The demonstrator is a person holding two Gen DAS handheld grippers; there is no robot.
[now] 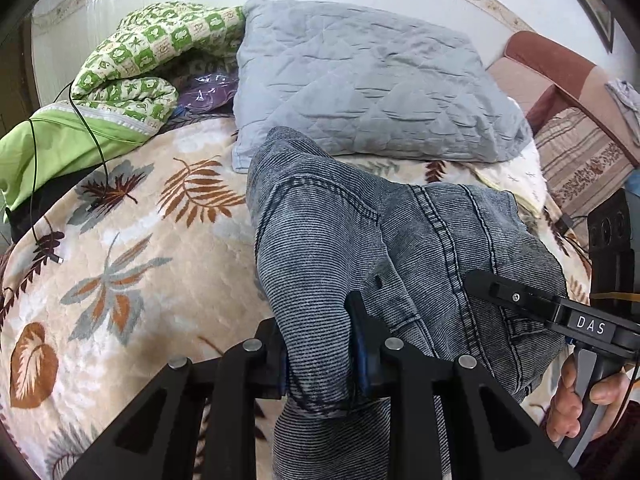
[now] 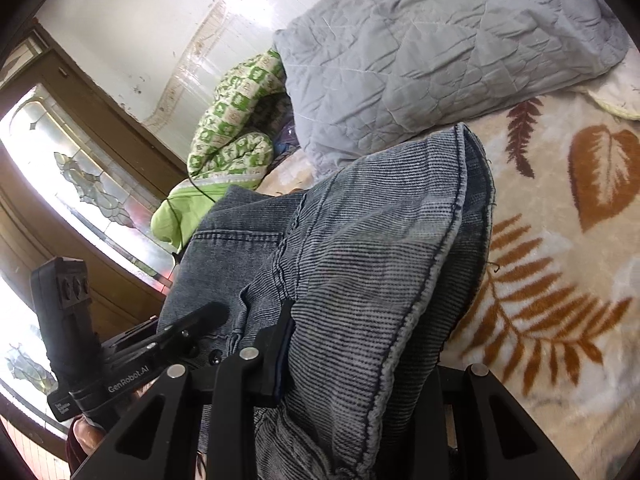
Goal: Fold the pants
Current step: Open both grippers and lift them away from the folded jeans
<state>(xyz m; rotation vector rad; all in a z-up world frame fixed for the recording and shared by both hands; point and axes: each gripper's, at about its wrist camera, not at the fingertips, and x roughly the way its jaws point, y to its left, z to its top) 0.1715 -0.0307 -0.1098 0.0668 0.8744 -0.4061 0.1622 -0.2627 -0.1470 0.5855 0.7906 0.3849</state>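
Both grippers pinch the gray pants (image 1: pixel 332 240): left gripper (image 1: pixel 320 344) at six o'clock, right gripper (image 2: pixel 352 360) too, above the leafy blanket (image 1: pixel 120 240).

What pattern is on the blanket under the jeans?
The blanket is cream with brown, rust and grey leaves and ferns; it shows best in the left wrist view.

Grey-blue ribbed pants (image 1: pixel 320 240), leaf-patterned blanket (image 1: pixel 132 248)

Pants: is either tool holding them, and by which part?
Both. The left tool clamps a bunched fold of the grey pants; the right tool clamps a bunched, hemmed edge. Which part of the garment each is cannot be told.
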